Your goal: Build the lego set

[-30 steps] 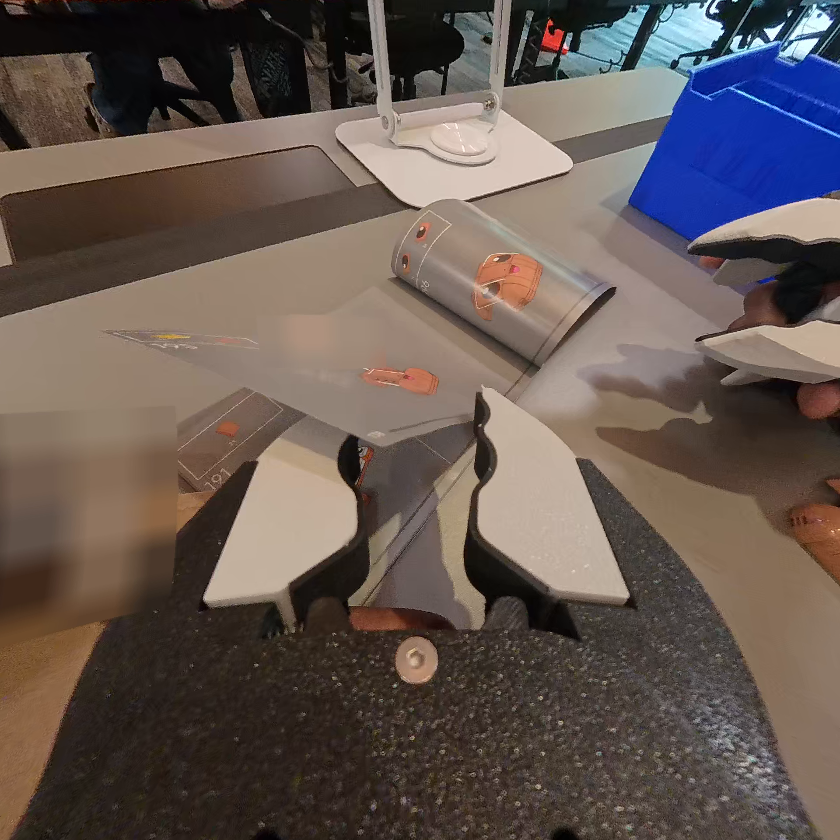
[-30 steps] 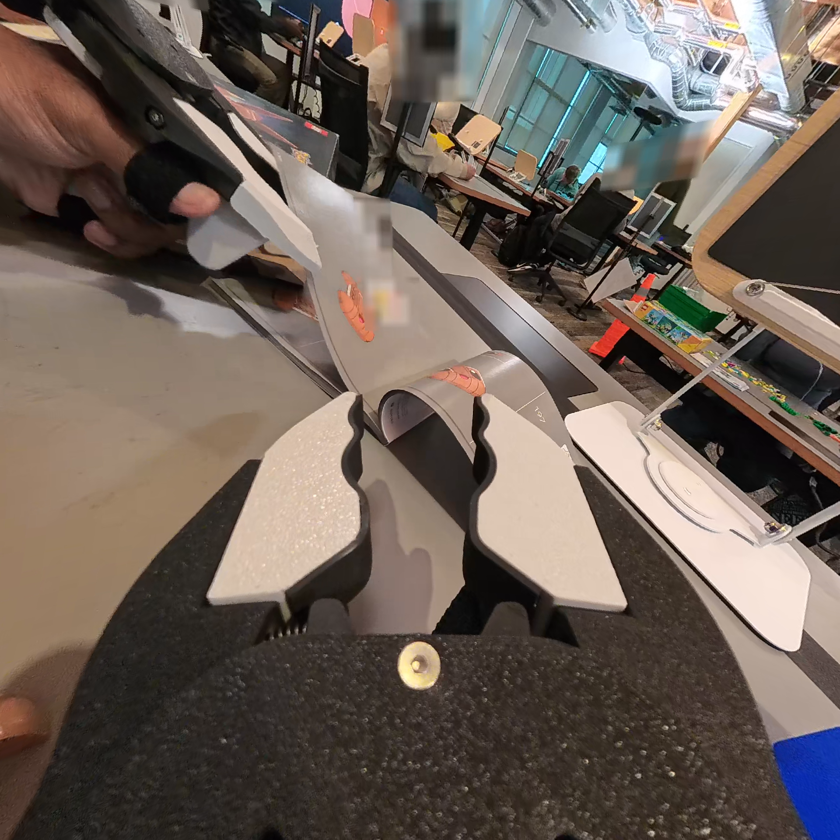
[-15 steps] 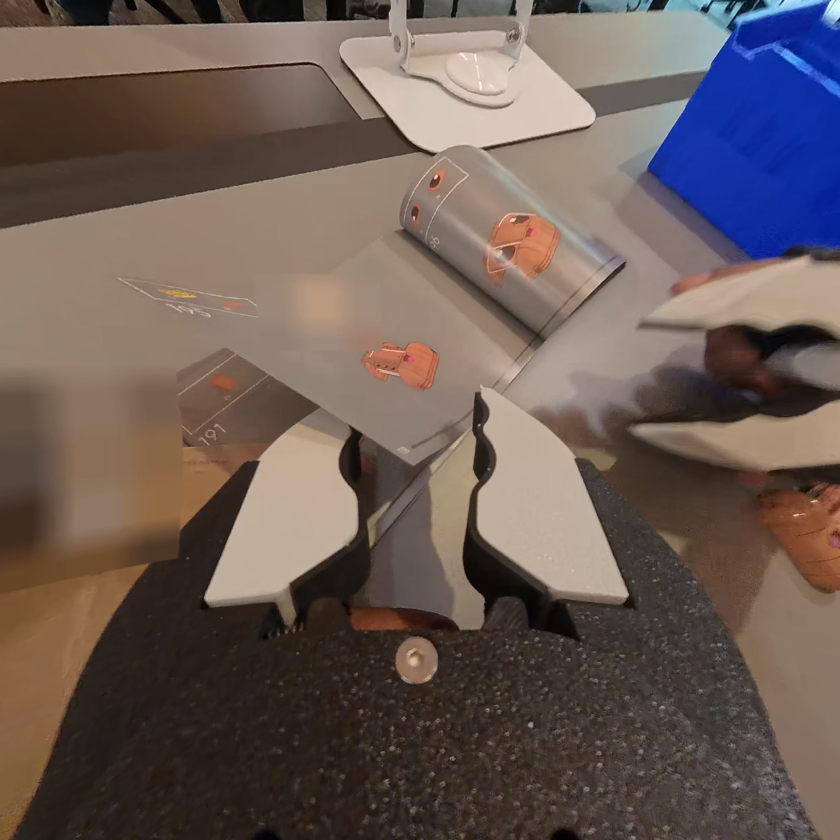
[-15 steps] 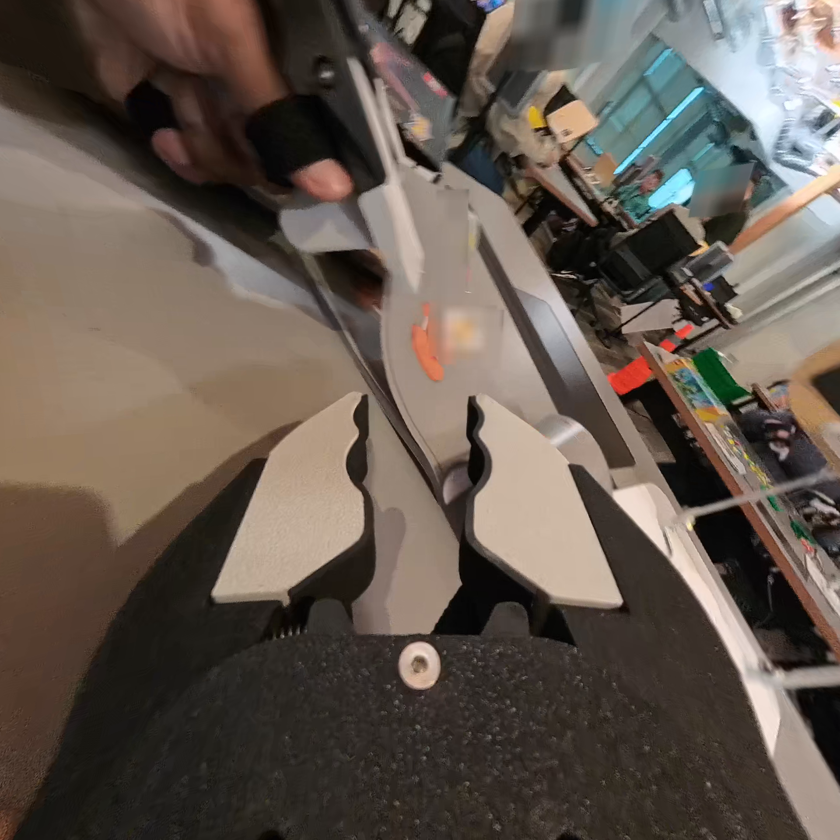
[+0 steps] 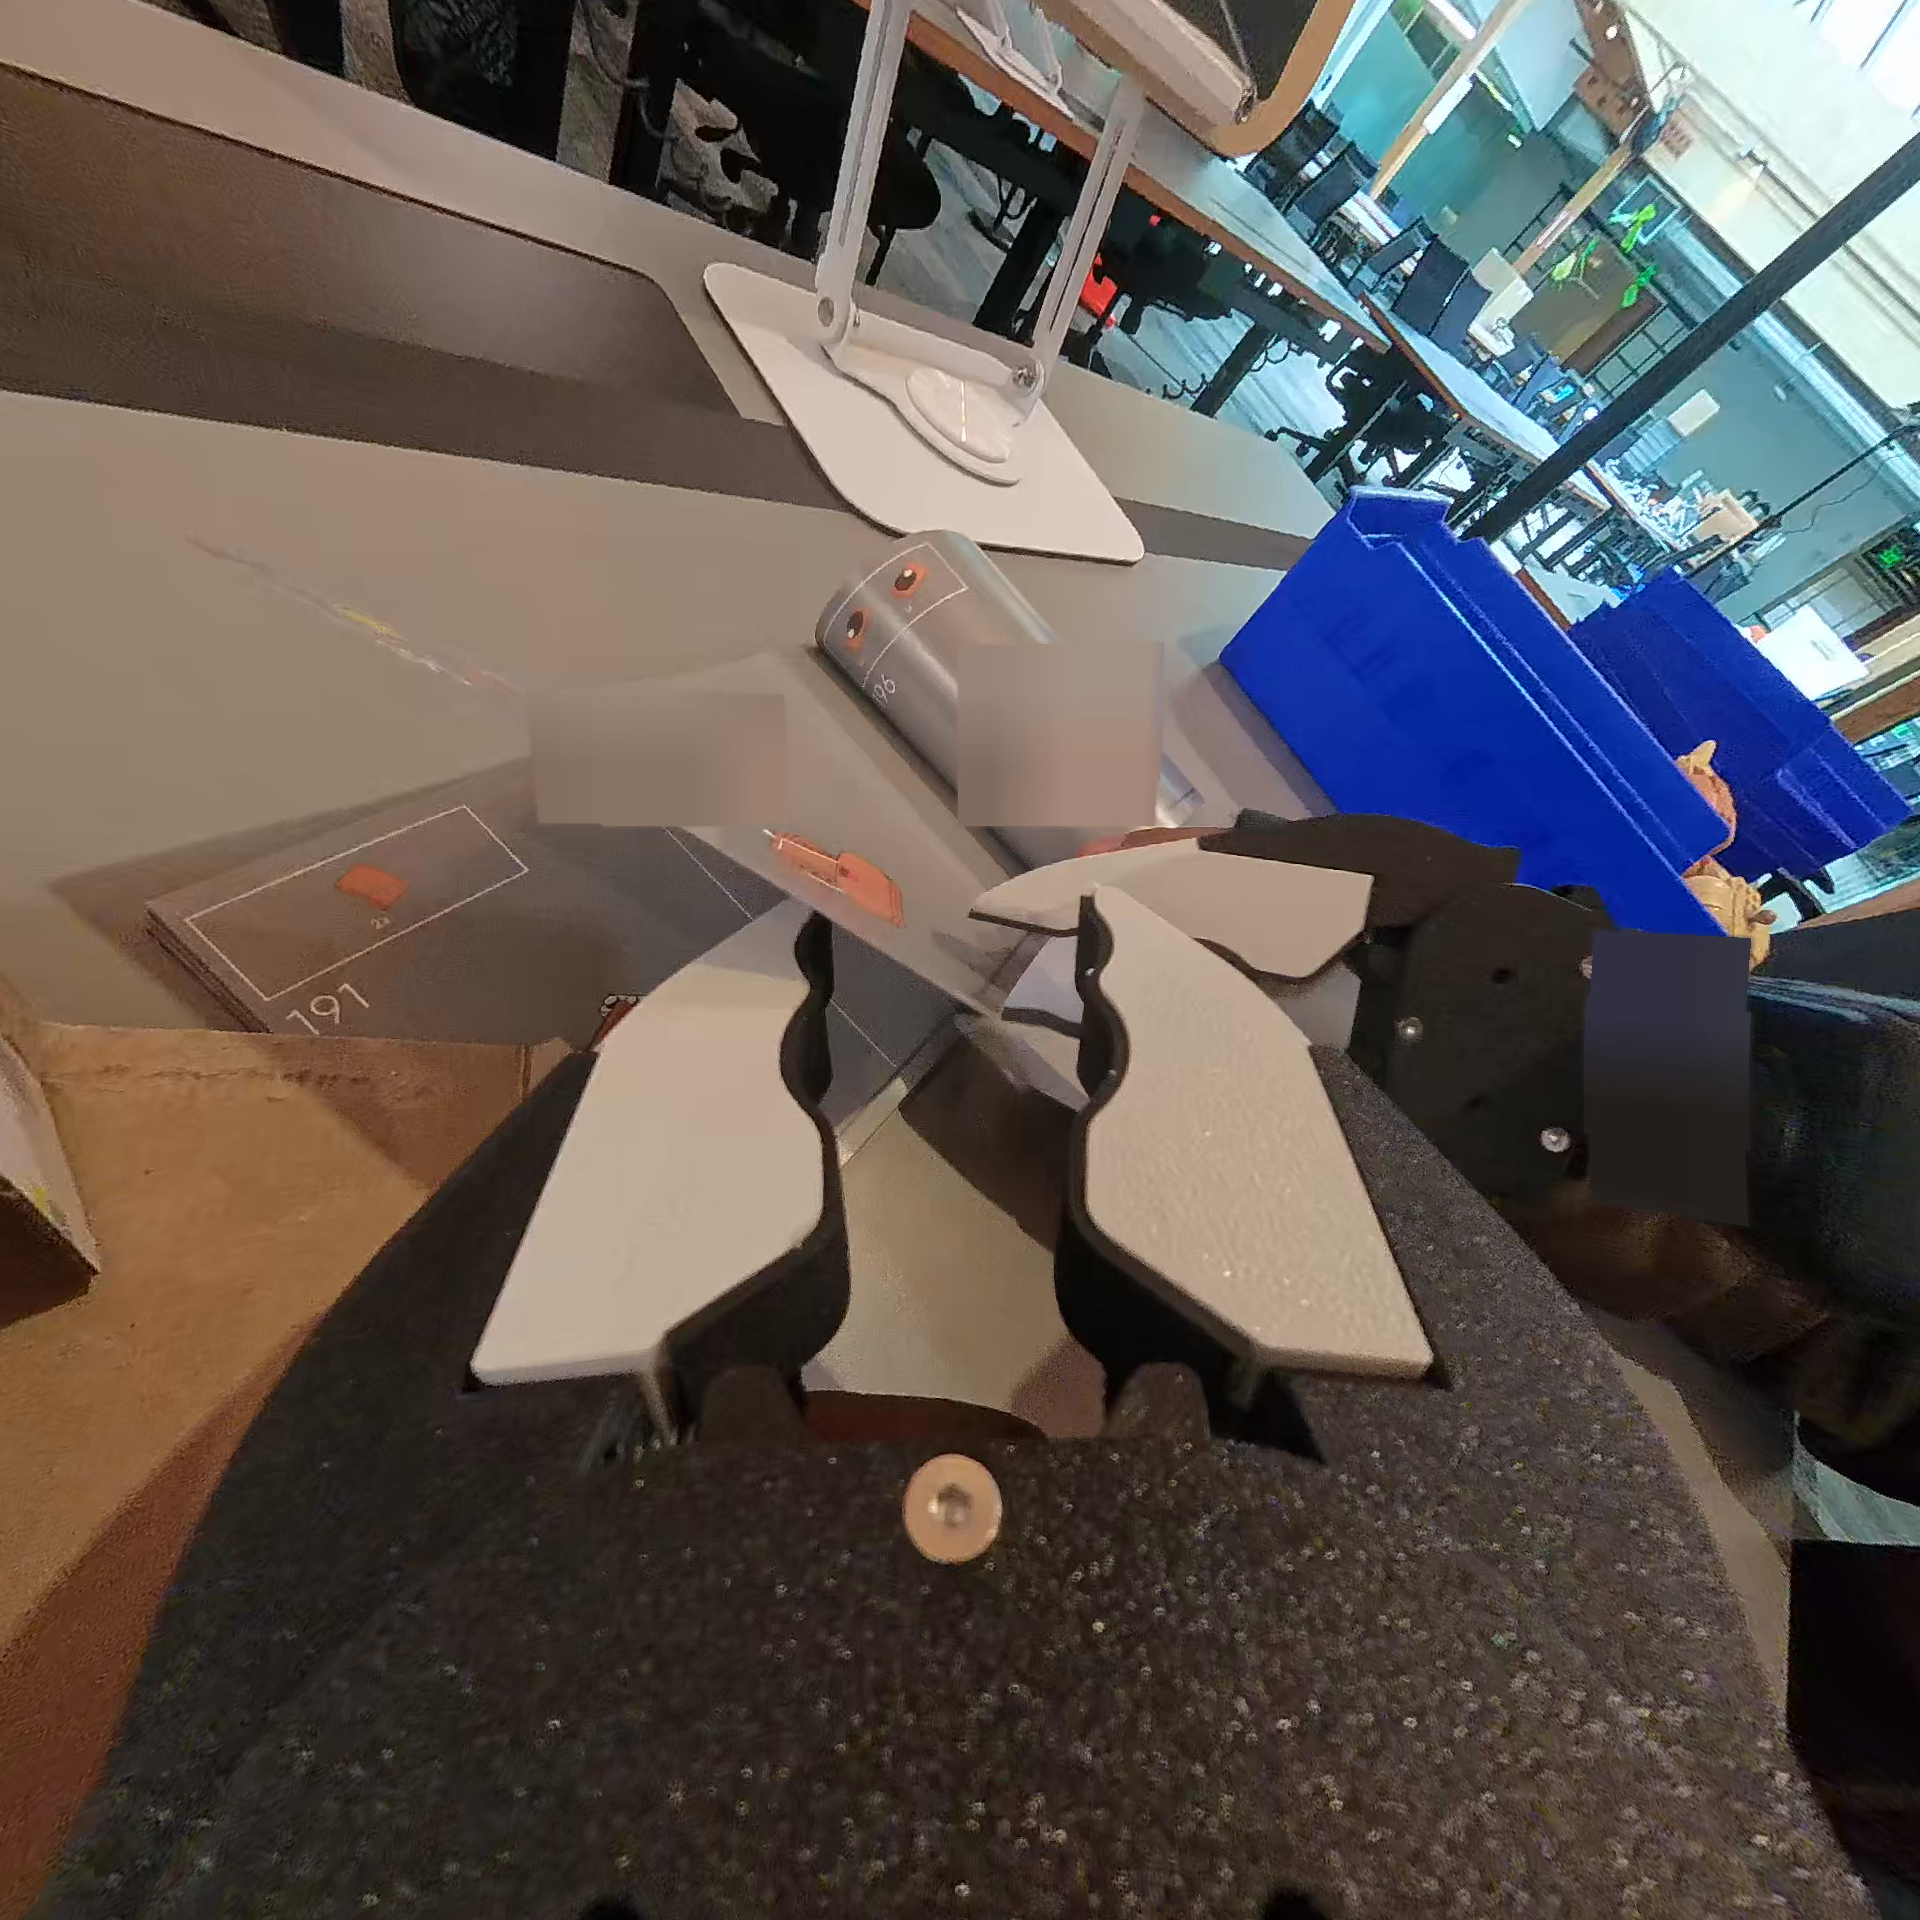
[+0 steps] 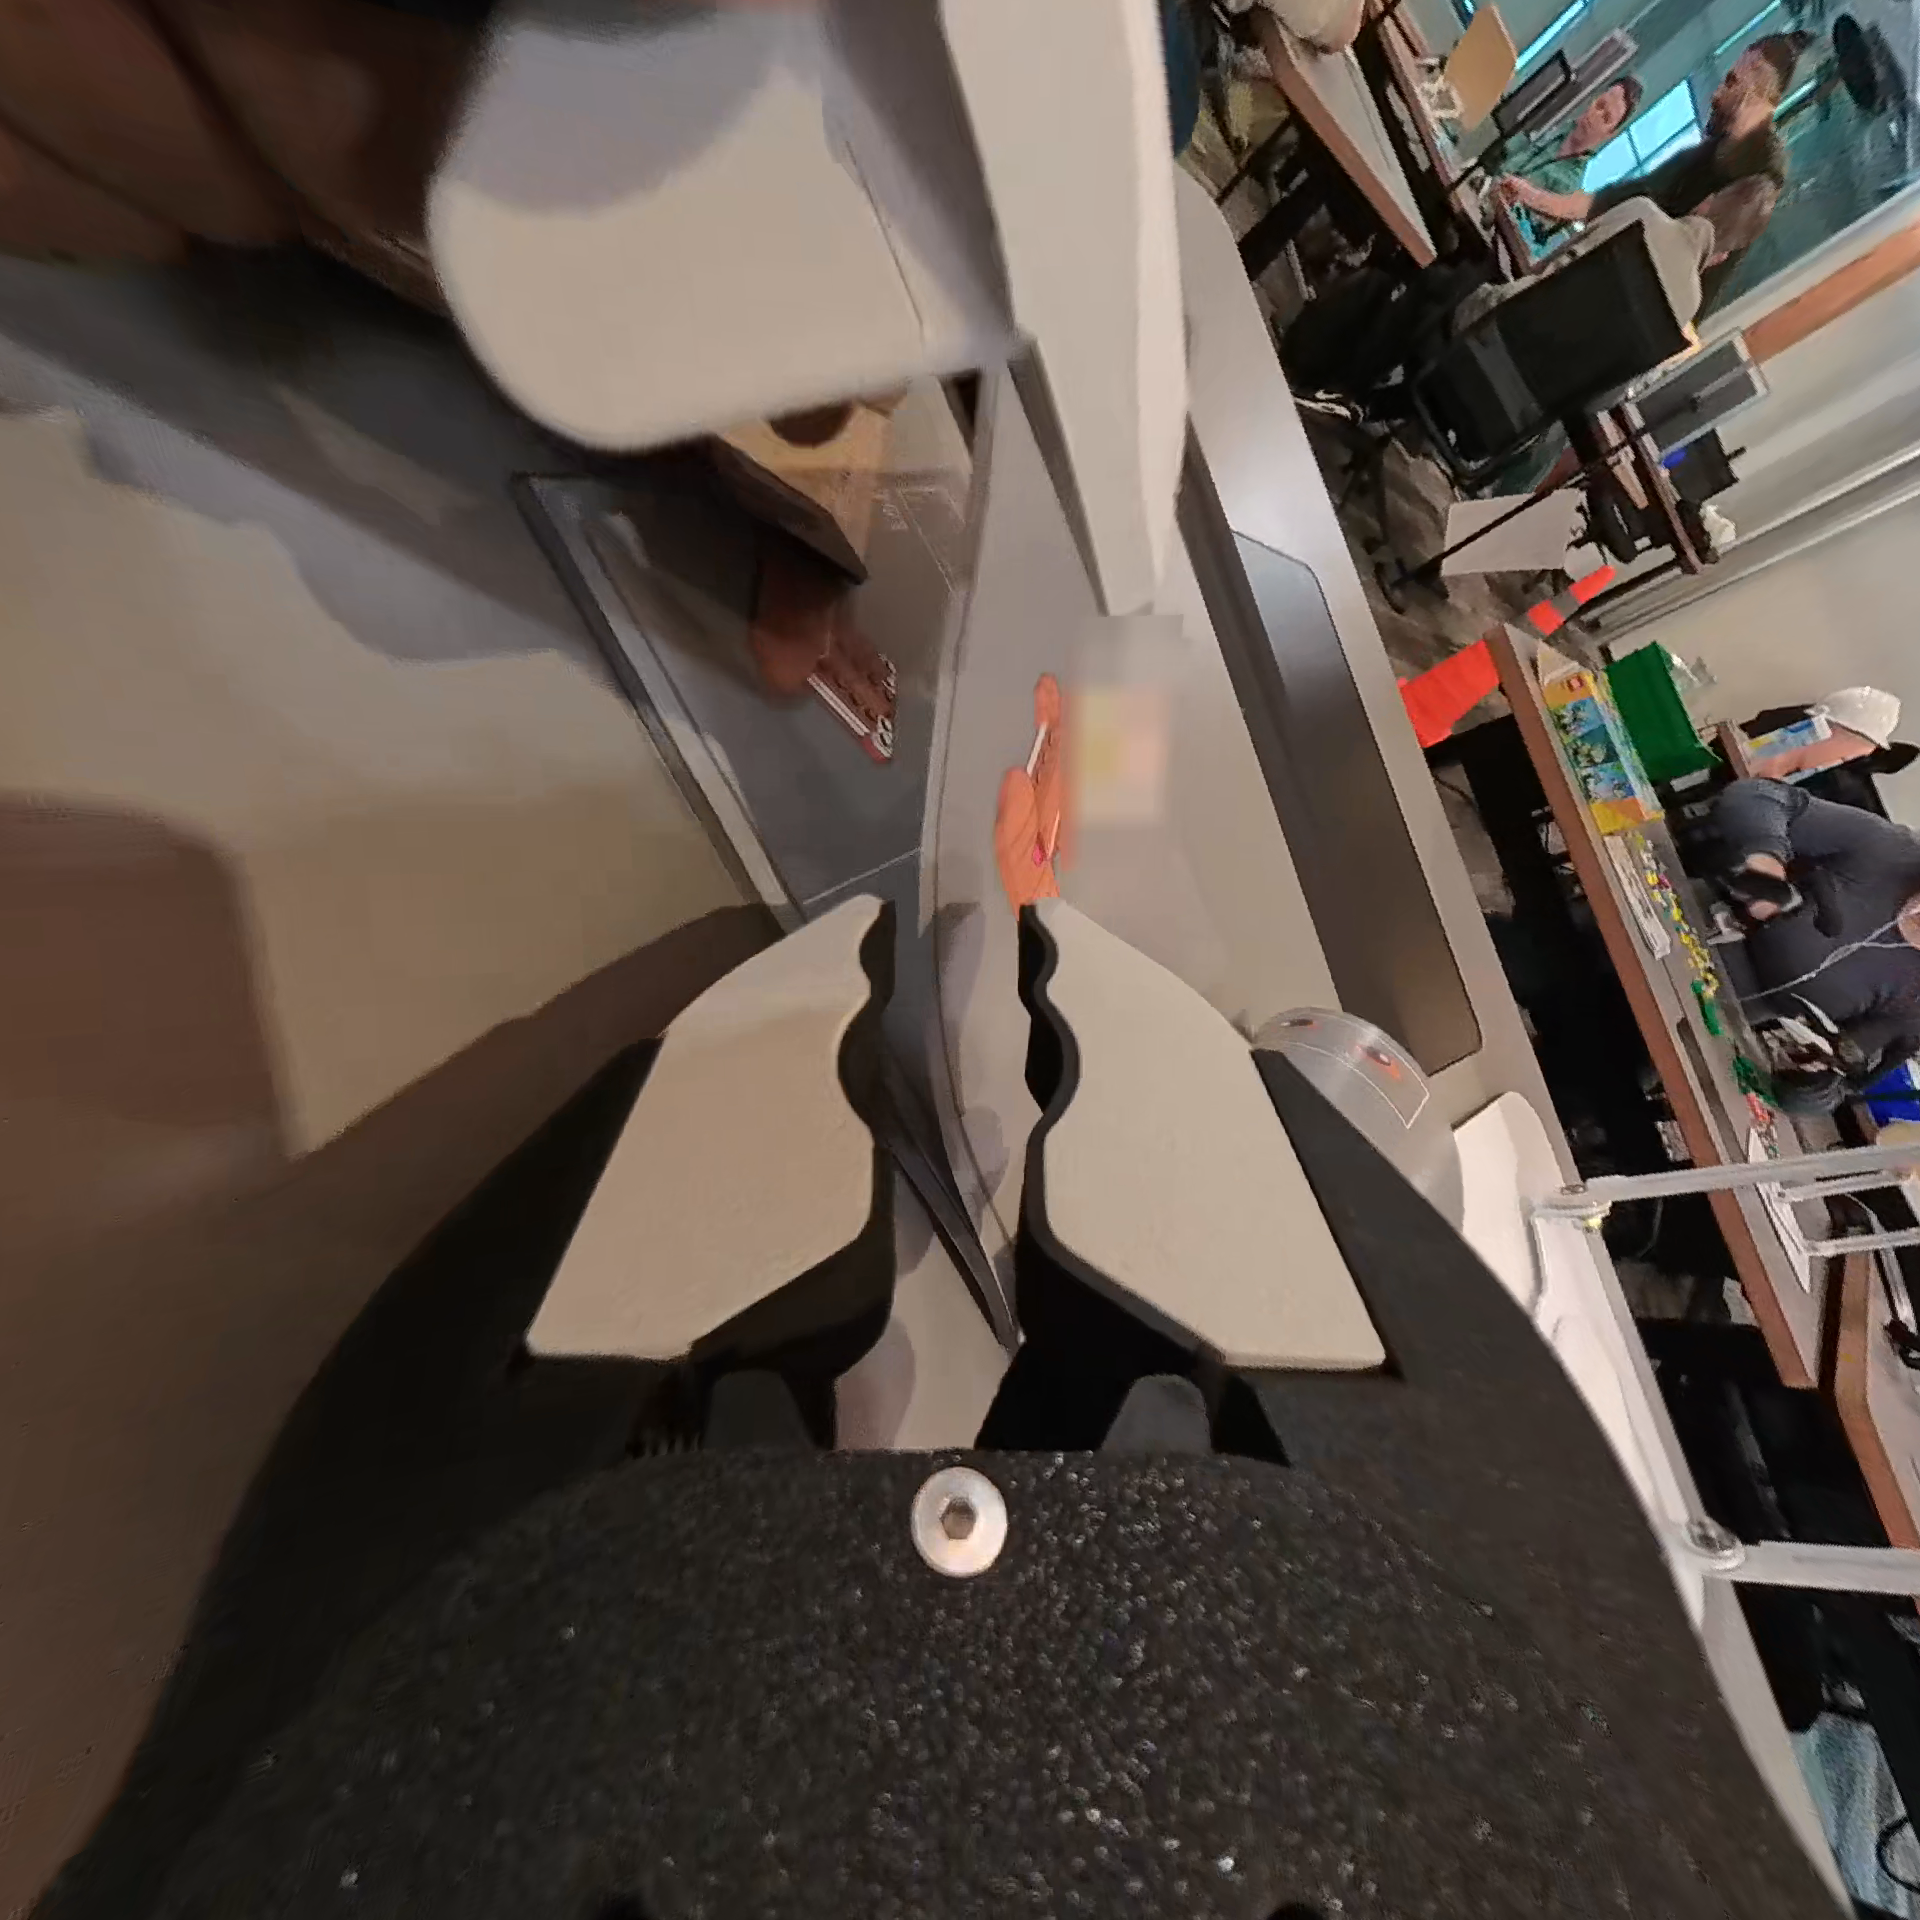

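Note:
A grey instruction booklet (image 5: 343, 914) lies open on the grey table. One of its pages (image 5: 831, 873) is lifted and slants between the fingers of my left gripper (image 5: 951, 925), which is open. My right gripper (image 5: 1039, 904) has come in from the right to the page's near edge. In the right wrist view the page (image 6: 1018, 644) stands edge-on between the fingers of my right gripper (image 6: 953, 920). Its jaws are narrowed around the page, and a gap still shows. A left gripper finger (image 6: 707, 229) is blurred at the top. A tan brick model (image 5: 1709, 779) partly shows behind the right gripper.
Blue bins (image 5: 1455, 707) stand at the right. A white lamp base (image 5: 914, 457) sits at the back, behind a curled booklet page (image 5: 904, 644). A cardboard box (image 5: 208, 1143) is at the near left. People sit at other tables (image 6: 1829, 935) in the background. Spacing between my two grippers at the tips: around 6 cm.
My right gripper has moved from the right in to the lifted page's edge and its jaws have narrowed around it. My left gripper has tilted and stays open under the page.

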A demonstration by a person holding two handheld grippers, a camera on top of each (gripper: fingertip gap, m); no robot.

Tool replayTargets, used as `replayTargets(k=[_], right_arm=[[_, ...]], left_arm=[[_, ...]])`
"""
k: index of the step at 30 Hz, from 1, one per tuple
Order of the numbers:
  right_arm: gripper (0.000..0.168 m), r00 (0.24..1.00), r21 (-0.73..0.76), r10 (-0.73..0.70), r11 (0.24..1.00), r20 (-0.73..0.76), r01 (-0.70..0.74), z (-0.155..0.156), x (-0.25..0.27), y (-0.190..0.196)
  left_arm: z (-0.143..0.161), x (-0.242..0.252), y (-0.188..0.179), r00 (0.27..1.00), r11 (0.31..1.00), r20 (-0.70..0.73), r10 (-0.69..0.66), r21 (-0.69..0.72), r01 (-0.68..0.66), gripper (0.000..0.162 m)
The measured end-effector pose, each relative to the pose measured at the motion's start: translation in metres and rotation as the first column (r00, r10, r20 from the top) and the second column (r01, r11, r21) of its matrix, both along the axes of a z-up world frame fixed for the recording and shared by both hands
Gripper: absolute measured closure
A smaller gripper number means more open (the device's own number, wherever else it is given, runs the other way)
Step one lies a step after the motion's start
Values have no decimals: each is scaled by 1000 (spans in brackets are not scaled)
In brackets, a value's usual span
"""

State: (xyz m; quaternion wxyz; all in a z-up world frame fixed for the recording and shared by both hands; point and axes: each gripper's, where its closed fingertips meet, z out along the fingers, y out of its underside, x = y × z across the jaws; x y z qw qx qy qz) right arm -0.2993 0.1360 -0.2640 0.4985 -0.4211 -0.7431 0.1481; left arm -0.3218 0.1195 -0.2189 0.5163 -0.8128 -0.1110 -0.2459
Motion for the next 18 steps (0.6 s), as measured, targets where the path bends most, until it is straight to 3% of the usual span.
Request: replayTargets(k=[8,11,15,18], right_arm=[[158,999,5,-47,999,0,47,-5,1,12],[158,999,4,-43,999,9,43,-8,2,11],[156,999,15,-39,999,19,39,-11,2,11],[155,999,17,-38,999,16,38,-11,2,11]], left_arm=[[2,-1,-6,999,1000,-46,-5,-21,4,117],[-8,-11,-16,972,993,-235,-15,-121,-14,116],[-22,-19,-36,857,962,-502,-115,-272,-30,115],[-35,-22,-47,786,929,-587,-193,-367,-46,112]])
